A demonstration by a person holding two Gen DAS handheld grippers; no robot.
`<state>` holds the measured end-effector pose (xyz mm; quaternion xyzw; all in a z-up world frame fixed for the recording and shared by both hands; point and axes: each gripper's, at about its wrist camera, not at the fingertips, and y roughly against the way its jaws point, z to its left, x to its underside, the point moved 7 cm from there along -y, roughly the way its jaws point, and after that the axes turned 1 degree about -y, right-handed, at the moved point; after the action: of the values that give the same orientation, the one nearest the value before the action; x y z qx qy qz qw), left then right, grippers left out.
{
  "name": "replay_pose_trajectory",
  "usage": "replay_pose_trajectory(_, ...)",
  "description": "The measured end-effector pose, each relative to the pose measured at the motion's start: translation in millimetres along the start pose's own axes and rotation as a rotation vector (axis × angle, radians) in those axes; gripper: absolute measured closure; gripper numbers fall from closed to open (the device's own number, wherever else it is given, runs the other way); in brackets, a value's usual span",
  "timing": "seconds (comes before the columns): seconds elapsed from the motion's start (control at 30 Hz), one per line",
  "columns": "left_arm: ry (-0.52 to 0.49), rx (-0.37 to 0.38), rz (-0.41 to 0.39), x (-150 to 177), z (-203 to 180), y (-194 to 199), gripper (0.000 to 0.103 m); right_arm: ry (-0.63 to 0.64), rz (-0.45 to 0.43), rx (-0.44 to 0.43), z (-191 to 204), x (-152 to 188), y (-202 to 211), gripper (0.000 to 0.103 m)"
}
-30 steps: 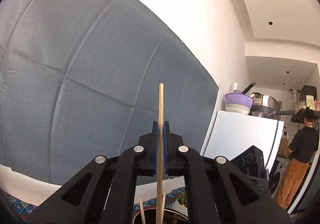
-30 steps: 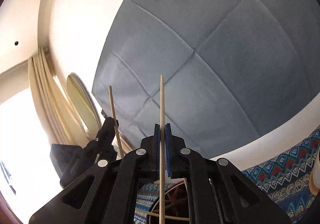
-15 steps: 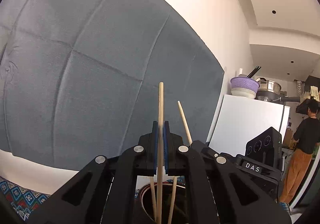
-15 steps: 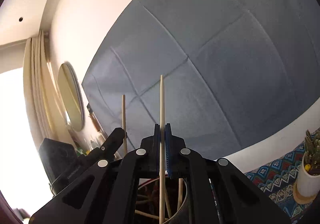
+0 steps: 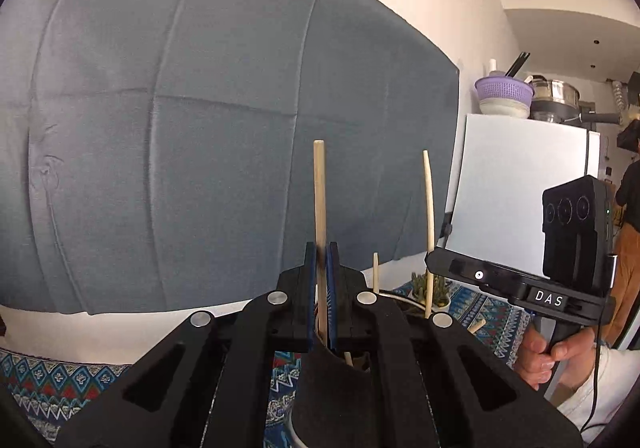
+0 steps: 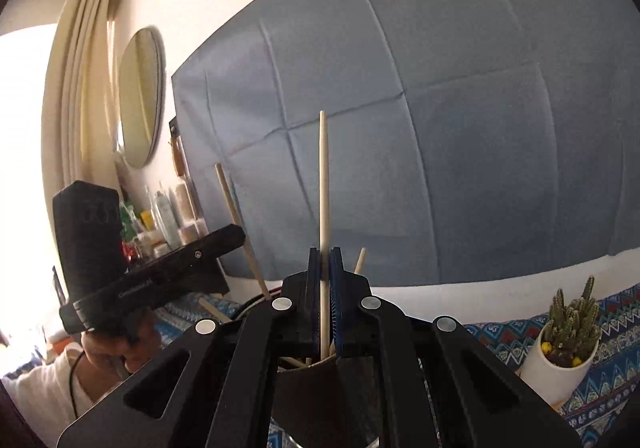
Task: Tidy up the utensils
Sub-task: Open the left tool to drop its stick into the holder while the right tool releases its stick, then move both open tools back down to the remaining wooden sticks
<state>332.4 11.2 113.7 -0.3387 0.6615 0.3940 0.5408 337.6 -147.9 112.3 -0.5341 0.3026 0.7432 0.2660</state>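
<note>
**Ana:** Chopsticks, one per tong. The left gripper (image 5: 321, 268) pinches a chopstick (image 5: 319, 200) upright between its blue pads, and the right gripper (image 6: 325, 268) pinches another chopstick (image 6: 323, 184) the same way. Both sticks have their lower ends down in the dark holder (image 6: 320, 380), which stands on the patterned cloth (image 6: 600, 332).

**Ben:** How will they handle?

**Ana:** Light, stiff and thin, I'd judge, with smooth wood that could pivot or slide in a pinch. Each grip sits low on its stick, leaving a long stretch above the pads, so a grip nearer the middle would steady it.

**Ben:** What can't you make out?

**Ana:** The holder's base and most of its inside, since the gripper bodies cover it. A few loose sticks (image 5: 375, 272) poke up from it, but I can't count them. The cloth's edges are cut off, so I can't place the holder on it beyond saying it stands near the potted cactus (image 6: 568, 332). The person's hand (image 5: 538, 358) on the right tool is only partly visible.
</note>
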Motion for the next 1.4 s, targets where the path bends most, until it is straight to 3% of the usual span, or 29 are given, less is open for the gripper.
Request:
replay_pose_trajectory(0.2,-0.041,-0.018,0.122,8,-4,-1,0.098,0.079,0.141,0.009,1,4,1,0.098)
replay_pose_trajectory(0.37,-0.137,-0.025,0.242,14,-11,-4,0.098,0.148,0.258,0.047,6,8,-4,0.098)
replay_pose_trajectory(0.6,-0.216,-0.037,0.428,15,-16,-15,0.097,0.162,0.425,0.088,12,11,-22,0.098)
replay_pose_trajectory(0.77,-0.291,-0.056,0.468,10,-26,-18,0.096,0.199,0.484,0.138,10,13,-28,0.097)
replay_pose_trajectory(0.93,-0.314,-0.068,0.472,10,-27,-14,0.072,0.243,0.466,0.142,15,11,-19,0.096)
replay_pose_trajectory(1.0,-0.313,-0.080,0.469,9,-26,-13,0.065,0.251,0.472,0.145,14,11,-16,0.091)
replay_pose_trajectory(1.07,-0.305,-0.087,0.468,8,-26,-10,0.058,0.259,0.471,0.165,12,11,-12,0.073)
replay_pose_trajectory(1.17,-0.306,-0.095,0.465,7,-25,-2,0.049,0.261,0.453,0.170,11,10,-2,0.060)
replay_pose_trajectory(1.33,-0.282,-0.108,0.436,3,-28,16,0.028,0.256,0.428,0.180,9,7,15,0.040)
replay_pose_trajectory(1.4,-0.244,-0.080,0.416,0,-33,26,0.024,0.252,0.413,0.193,8,6,21,0.032)
